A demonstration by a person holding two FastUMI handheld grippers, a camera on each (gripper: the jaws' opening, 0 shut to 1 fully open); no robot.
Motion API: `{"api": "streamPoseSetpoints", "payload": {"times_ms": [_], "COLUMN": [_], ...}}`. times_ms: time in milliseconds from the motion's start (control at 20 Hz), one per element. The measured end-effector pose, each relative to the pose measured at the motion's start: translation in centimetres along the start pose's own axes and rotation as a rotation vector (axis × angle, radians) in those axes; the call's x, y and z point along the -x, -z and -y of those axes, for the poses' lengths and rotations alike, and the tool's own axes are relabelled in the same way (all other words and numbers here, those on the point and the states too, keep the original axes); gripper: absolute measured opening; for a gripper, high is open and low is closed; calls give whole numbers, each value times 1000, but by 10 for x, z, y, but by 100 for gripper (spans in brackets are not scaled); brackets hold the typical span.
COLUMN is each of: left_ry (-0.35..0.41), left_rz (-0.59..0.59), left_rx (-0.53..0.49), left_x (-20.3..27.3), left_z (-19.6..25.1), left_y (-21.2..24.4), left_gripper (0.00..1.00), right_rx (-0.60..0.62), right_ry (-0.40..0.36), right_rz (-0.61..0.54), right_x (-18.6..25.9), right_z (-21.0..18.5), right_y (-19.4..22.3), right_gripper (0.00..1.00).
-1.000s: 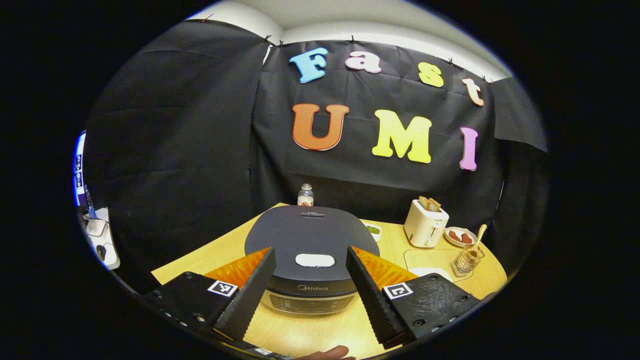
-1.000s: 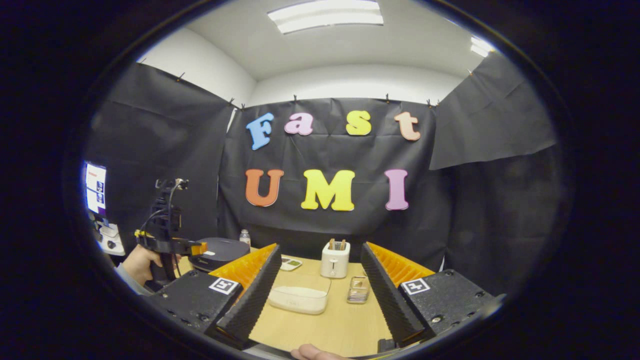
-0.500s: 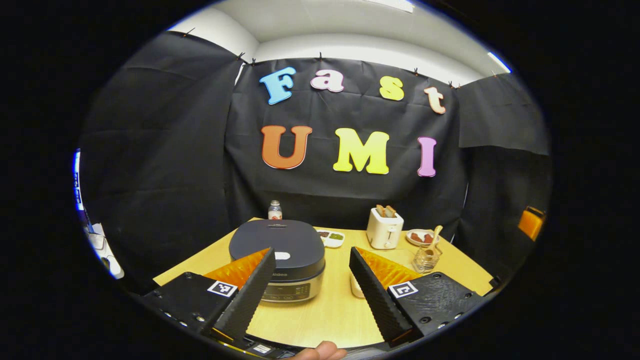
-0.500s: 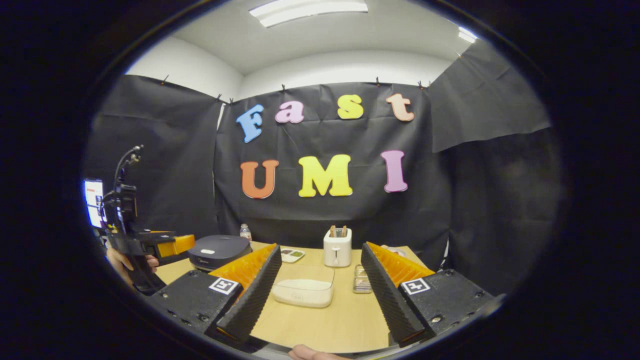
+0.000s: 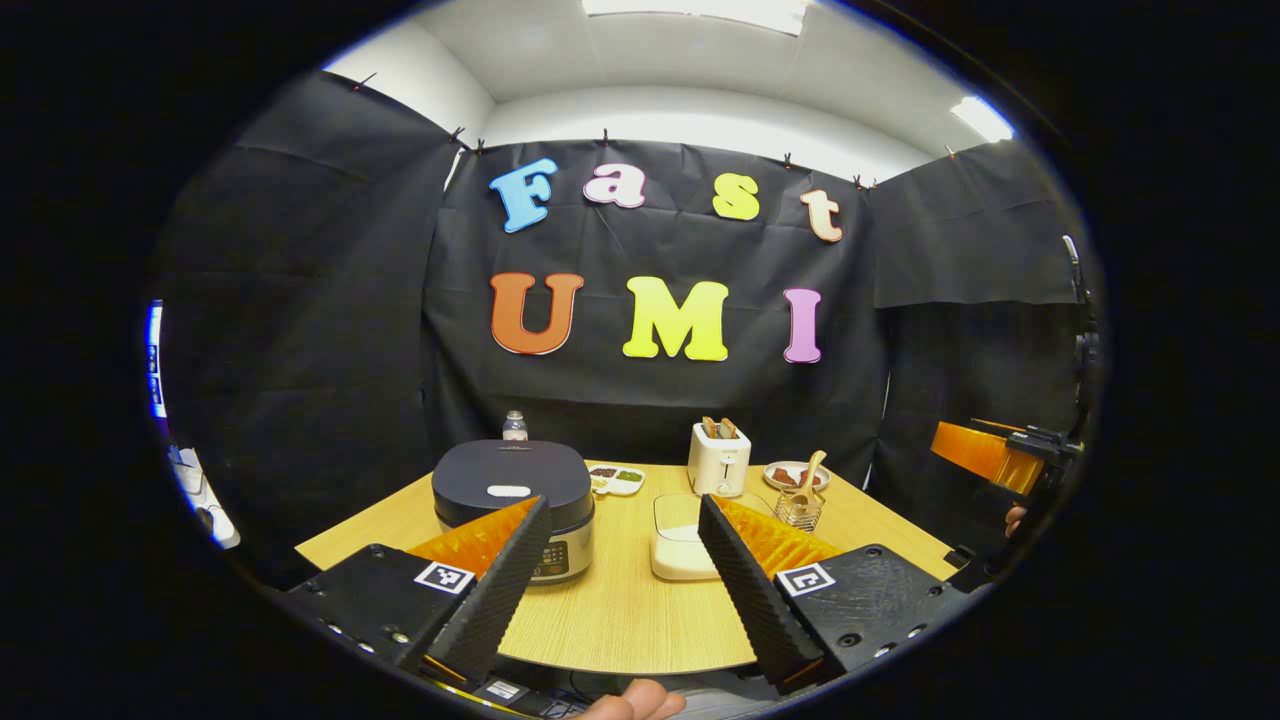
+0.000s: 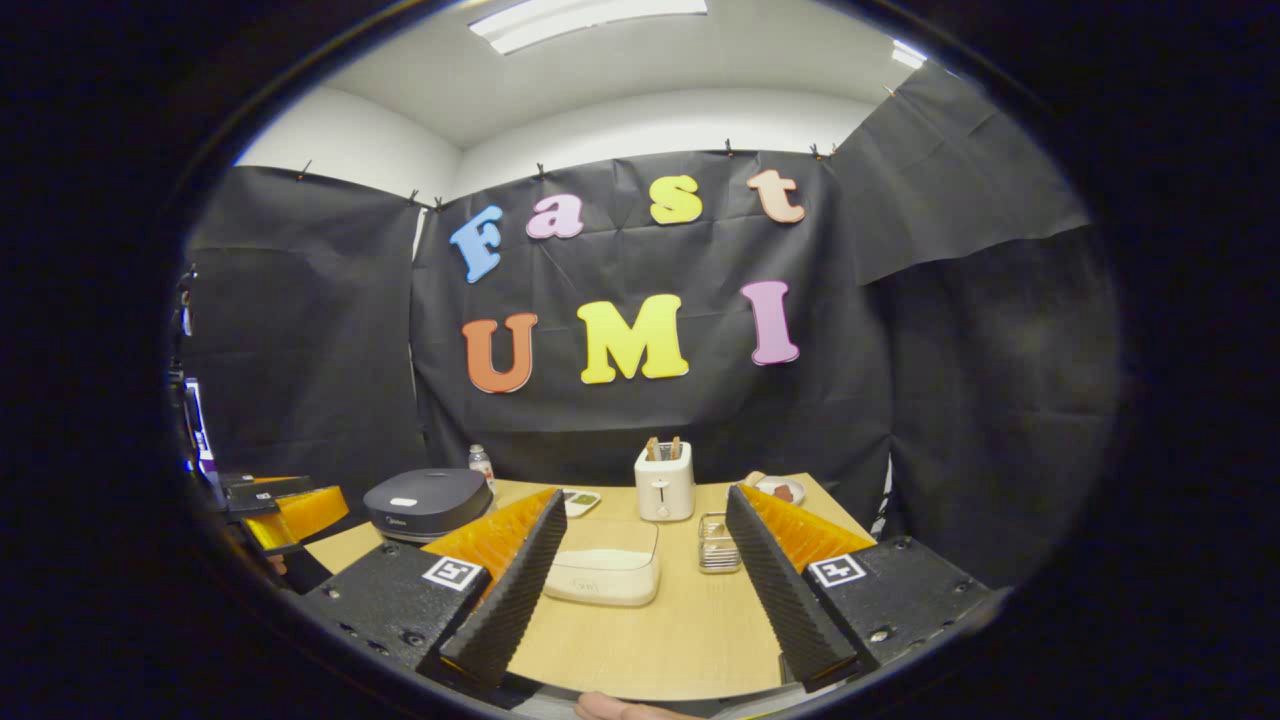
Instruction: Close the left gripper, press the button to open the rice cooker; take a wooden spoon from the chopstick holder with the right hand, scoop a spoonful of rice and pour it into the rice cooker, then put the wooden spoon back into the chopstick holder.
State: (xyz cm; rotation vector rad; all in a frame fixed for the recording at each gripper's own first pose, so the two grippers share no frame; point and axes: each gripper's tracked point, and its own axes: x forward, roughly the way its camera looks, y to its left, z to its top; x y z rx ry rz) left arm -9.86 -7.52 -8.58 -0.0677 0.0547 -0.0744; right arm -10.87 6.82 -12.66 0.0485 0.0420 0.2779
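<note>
Dark rounded rice cooker point(image 5: 512, 486) with closed lid is sitting on the pale wood-grain table point(image 5: 620, 610), its front partly hidden behind the left gripper point(image 5: 620, 580), both ridged-fingered grippers gaping wide, empty, right gripper point(image 6: 640, 580) included.

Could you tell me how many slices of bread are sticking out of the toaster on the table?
2. Both slices stand side by side in the slots of the toaster, at the back of the table, right of the rice cooker.

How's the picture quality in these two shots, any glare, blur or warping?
Left gripper view: sharp, ceiling light blown out, table edge bowed by the fisheye. Right gripper view: evenly lit, ceiling light glaring, rice cooker small but crisp; booth walls curve outward.
</note>
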Motion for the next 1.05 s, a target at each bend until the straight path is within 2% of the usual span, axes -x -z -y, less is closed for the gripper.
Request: {"api": "streamPoseSetpoints", "payload": {"times_ms": [150, 450, 1050], "left_ry": [40, 34, 41], "left_rz": [-2, 13, 36], "left_rx": [-17, -77, -45], "left_x": [8, 16, 27], "left_z": [14, 16, 11], "left_y": [5, 13, 9], "left_gripper": [94, 94, 94], "right_rx": [12, 24, 41], "right_ry": [-8, 1, -8], "right_rz": [-2, 16, 22], "right_x": [2, 5, 6], "right_z": [-4, -6, -16], "right_y": [2, 0, 0], "right_gripper": [99, 99, 100]}}
